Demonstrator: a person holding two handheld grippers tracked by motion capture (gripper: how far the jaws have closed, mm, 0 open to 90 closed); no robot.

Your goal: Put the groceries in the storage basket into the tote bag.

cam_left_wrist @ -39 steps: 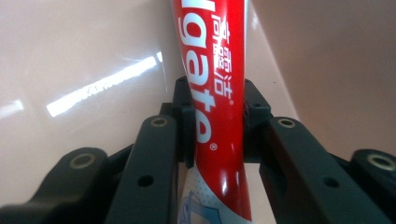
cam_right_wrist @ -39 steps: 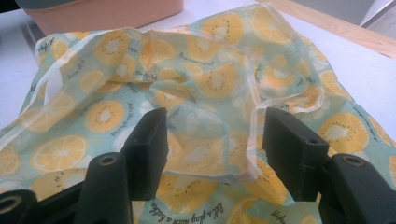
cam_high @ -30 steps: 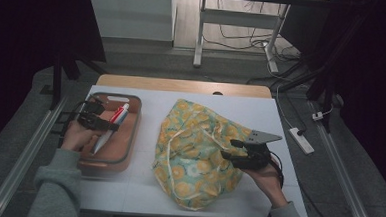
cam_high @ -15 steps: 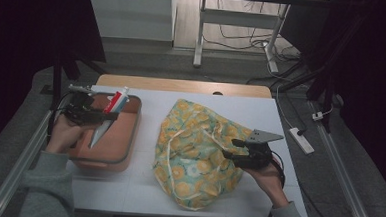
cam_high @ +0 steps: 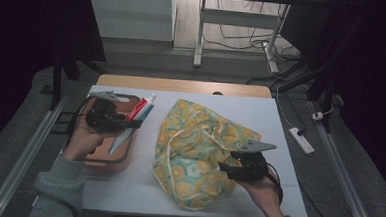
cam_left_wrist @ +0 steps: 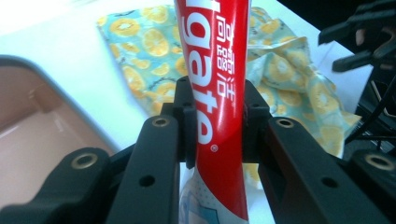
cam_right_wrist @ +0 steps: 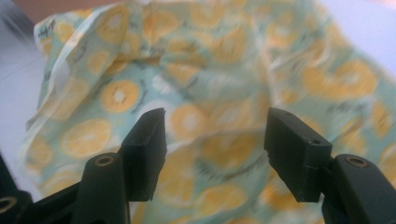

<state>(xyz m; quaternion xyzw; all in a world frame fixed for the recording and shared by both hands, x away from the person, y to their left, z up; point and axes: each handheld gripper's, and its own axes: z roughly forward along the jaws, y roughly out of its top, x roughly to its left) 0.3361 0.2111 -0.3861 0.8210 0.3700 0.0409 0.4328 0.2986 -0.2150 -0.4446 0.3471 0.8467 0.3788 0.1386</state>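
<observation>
I have the toothpaste tube (cam_high: pixel 133 120) clamped in my left gripper (cam_high: pixel 130 122), held above the tray (cam_high: pixel 123 161) at the left of the surface (cam_high: pixel 280 123). Its long axis runs diagonally, cap up and away toward the far edge, tail pointing back down at the tray. The drawstring bag (cam_high: pixel 198 154) lies to the right of it, in the middle of the surface, so the tube has to travel rightward with one end leading into the mouth.

My right gripper (cam_high: pixel 228 168) sits at the bag's near right side; its jaws have just been opening and stand wide, nothing pinched between them.

The left gripper view shows the pads (cam_left_wrist: pixel 187 119) squeezing the tube mid-body, bag fabric beyond. The right gripper view, somewhat blurred, shows crumpled folds ahead, but I cannot tell where the opening lies.
</observation>
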